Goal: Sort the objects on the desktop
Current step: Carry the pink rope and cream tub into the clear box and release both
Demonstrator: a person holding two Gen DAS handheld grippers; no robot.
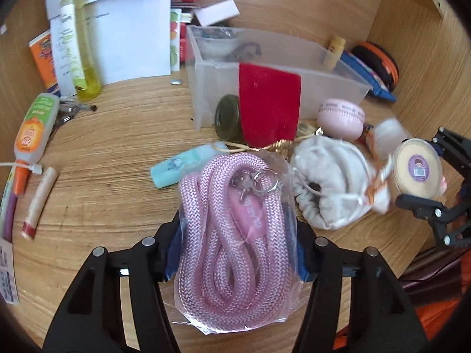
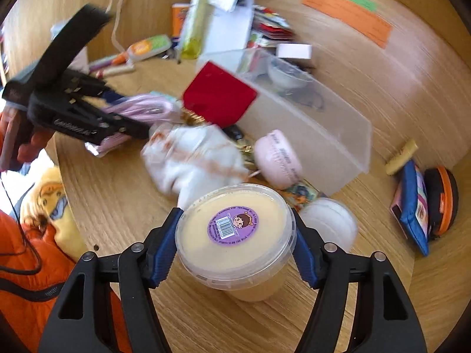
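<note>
My left gripper (image 1: pixel 235 235) is shut on a bagged pink rope lanyard (image 1: pixel 232 235) and holds it above the wooden desk (image 1: pixel 112 147). It also shows in the right wrist view (image 2: pixel 117 123) with the pink rope (image 2: pixel 141 108) in its jaws. My right gripper (image 2: pixel 235 244) is shut on a round yellow tub with a purple label (image 2: pixel 235 235), held above the desk. That tub (image 1: pixel 418 167) and the right gripper (image 1: pixel 438 188) show at the right of the left wrist view. A clear plastic bin (image 1: pixel 265 67) stands behind, seen too in the right wrist view (image 2: pixel 309 123).
A red cloth (image 1: pixel 269 103) hangs over the bin's front wall. A grey pouch (image 1: pixel 329 179), pink round case (image 1: pixel 341 117), mint tube (image 1: pixel 188 164) and dark jar (image 1: pixel 228 117) lie nearby. Papers (image 1: pixel 117 29), a yellow bottle (image 1: pixel 85 58) and a glue bottle (image 1: pixel 35 129) sit left.
</note>
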